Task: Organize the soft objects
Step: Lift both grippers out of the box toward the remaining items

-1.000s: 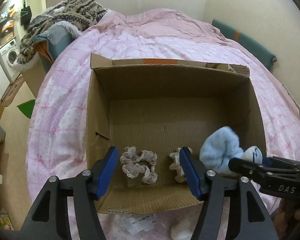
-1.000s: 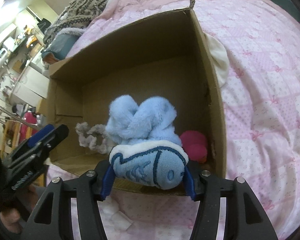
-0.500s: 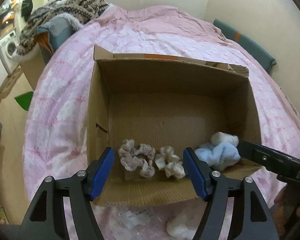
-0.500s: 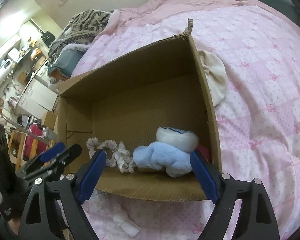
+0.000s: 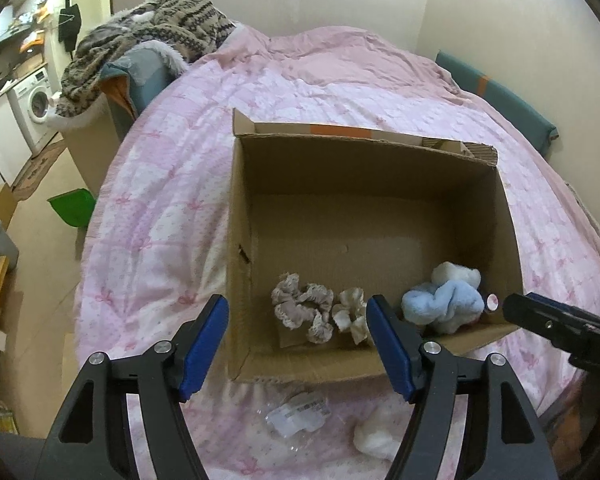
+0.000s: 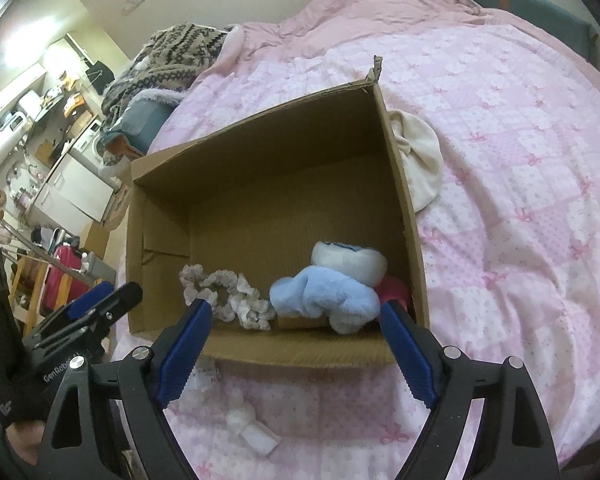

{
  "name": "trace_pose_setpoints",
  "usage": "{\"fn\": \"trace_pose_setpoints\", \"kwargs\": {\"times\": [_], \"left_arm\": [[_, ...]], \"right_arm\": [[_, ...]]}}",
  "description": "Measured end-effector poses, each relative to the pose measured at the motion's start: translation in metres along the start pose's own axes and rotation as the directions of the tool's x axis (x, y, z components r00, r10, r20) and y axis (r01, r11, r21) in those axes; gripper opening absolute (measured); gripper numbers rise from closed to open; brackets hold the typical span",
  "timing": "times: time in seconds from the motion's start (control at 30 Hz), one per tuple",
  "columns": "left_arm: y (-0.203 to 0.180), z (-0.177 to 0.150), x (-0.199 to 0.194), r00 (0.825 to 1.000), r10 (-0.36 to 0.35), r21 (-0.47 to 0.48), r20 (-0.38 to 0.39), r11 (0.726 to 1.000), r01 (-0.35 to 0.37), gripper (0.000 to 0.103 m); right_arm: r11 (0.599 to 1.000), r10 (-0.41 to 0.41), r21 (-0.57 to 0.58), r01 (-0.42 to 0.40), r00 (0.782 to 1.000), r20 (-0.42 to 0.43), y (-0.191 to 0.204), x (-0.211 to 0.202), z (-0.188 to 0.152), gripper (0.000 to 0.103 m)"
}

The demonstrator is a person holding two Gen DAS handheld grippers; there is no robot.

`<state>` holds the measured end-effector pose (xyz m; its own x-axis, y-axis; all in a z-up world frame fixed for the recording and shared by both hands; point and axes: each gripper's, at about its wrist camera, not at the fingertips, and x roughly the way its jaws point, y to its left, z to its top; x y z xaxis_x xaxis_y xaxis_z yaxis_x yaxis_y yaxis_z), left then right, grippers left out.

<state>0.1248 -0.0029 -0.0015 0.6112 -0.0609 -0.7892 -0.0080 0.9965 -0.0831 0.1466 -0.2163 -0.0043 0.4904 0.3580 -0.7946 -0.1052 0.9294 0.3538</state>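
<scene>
While both tools stand with jaws apart and empty, the left tool (image 5: 296, 344) and the right tool (image 6: 296, 348) hover above the brown cardboard box (image 5: 364, 168), leaving the white fluffy soft item (image 5: 376, 432) on the pink quilted bed (image 5: 180, 184) below, nearer the left tool.

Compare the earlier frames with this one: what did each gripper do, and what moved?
The right gripper let go of the fluffy light-blue plush toy; its jaws have just been opening, and the toy now lies inside the brown cardboard box near its right wall. Both grippers drew back from the box. The left gripper holds nothing. The beige lace scrunchies kept their place.
</scene>
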Motion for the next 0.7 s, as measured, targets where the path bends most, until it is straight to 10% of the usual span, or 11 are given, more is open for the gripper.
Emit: {"fn": "trace_pose_setpoints", "kwargs": {"times": [0.7], "left_arm": [[0.002, -0.048, -0.032, 0.999, 0.017, -0.02, -0.04, 1.0, -0.018, 0.069]], "right_arm": [[1.0, -0.015, 0.006, 0.016, 1.0, -0.019, 0.01, -0.019, -0.048, 0.091]]}}
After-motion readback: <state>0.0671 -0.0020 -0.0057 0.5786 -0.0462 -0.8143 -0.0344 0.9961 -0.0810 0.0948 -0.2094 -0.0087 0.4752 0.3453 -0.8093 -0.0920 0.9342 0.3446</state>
